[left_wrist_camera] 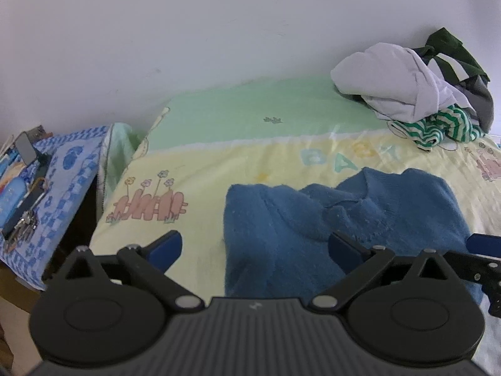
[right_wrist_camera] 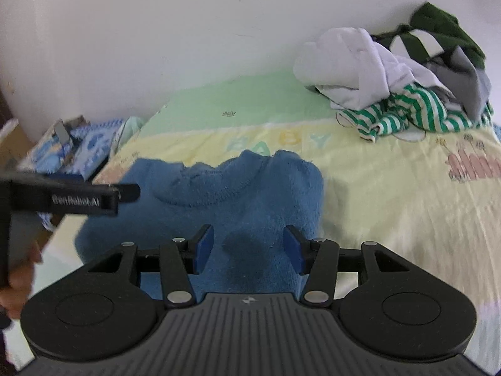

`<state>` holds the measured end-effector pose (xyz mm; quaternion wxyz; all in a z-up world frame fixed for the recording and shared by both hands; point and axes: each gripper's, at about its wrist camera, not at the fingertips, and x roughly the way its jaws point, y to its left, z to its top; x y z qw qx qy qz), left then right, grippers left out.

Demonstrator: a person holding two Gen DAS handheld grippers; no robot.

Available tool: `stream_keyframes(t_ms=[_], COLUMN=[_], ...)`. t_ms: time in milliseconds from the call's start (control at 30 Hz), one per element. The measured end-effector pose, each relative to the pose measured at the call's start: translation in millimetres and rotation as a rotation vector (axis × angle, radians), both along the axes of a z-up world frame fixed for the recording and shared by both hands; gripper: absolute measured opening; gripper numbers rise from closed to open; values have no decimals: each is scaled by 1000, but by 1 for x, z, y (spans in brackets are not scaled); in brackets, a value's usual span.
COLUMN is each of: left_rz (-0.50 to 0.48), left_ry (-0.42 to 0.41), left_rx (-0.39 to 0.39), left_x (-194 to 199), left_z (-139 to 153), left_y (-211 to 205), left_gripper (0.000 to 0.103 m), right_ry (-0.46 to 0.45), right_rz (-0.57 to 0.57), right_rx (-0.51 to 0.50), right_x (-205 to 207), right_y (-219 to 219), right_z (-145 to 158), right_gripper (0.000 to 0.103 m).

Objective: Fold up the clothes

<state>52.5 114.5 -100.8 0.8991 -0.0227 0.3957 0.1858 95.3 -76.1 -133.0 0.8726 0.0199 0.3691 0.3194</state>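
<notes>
One blue sweater is lying on one blanket. One clothes pile is sitting behind. Two grippers are showing: left gripper, right gripper.

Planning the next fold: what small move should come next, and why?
Probably reach for the heap at the wall. The blue sweater lies folded on the blanket, and both the left gripper and right gripper are open and empty.

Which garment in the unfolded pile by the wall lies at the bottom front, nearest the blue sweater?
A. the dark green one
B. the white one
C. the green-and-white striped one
C: the green-and-white striped garment lies at the pile's front edge, below the white garment.
</notes>
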Motion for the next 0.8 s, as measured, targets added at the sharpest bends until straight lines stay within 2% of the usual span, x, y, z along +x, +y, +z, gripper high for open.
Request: stream_keyframes(t_ms=[200,433,500,633,733,800], left_rz=[-66,-144,-157,-183,-182,-174], left_ry=[30,38,45,63,65,77], left_rx=[-22,-110,-114,-139,-146,-147], left_x=[-2,-11,-12,-12,-12,-11], left_z=[-4,-10,-11,-10,-12,-15], left_y=[8,27,32,36,36,34], left_gripper=[100,101,102,102,102,102], right_ry=[-4,-10,-15,-3,-1,15], right_rz=[-78,-196,-216,-276,-263,-259], right_rx=[-50,-76,-84,-48,-14,-55], right_x=[-13,-30,-34,-41,-43,-36], right_y=[2,9,12,10,9,13], right_z=[2,1,0,0,0,-1], right_gripper=[62,67,67,68,76,76])
